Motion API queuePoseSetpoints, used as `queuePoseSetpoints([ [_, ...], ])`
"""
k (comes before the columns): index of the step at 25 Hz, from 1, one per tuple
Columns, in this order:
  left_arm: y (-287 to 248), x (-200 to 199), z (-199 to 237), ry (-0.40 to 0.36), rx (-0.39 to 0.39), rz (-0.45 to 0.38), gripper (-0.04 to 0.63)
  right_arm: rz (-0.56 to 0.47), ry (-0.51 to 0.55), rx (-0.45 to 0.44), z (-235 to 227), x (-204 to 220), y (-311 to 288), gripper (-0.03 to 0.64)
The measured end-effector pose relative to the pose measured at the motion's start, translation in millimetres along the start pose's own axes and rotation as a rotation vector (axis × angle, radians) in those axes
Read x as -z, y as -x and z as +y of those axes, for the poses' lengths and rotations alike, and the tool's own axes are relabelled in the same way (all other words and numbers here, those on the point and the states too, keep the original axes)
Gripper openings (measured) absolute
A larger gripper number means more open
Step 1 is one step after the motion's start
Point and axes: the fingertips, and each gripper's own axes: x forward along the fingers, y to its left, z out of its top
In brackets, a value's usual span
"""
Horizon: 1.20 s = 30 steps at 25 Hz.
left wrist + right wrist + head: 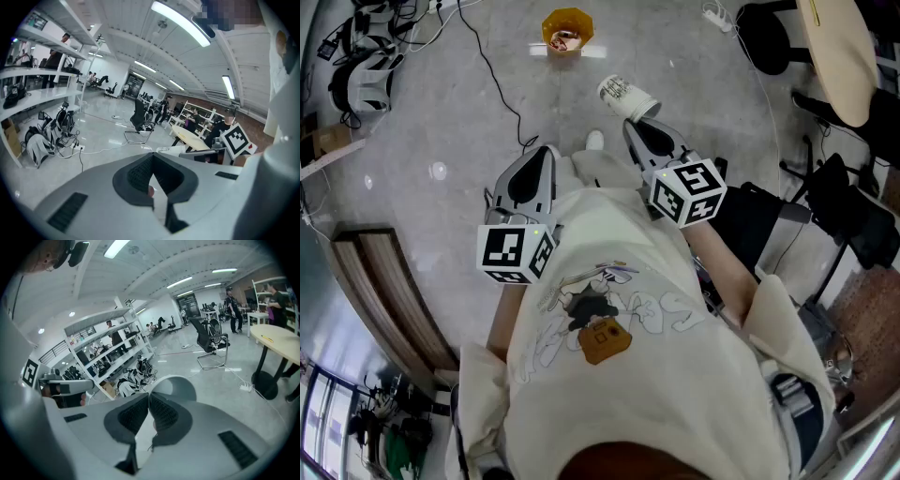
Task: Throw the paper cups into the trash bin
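- The left gripper (546,155) is held out over the floor (441,103) with its jaws pressed together and nothing between them.
- An orange trash bin (551,26) stands on the grey floor, well ahead of both grippers, with a little litter inside.
- A white paper cup (625,96) hangs tilted in the air, nearer than the bin and a little to its right.
- The right gripper (633,127) has its jaws clamped on the cup's edge, and the cup juts out past the jaw tips.
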Motion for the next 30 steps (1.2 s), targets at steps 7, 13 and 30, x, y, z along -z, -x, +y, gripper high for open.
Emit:
queuePoseSetpoints([
  [7,7,-8,-32,-0.047,-0.023,-0.020,0.005,-0.092,0.031,-0.009,7,0,56,0.026],
  [13,4,-17,-47,-0.067,-0.038,-0.019,0.005,-0.188,0.021,-0.044,-2,-27,71,0.025],
  [30,-54,-23,-40,-0.037,-0.043,0.052,0.005,-0.213,0.171,0.004,-68,-73,37,0.025],
])
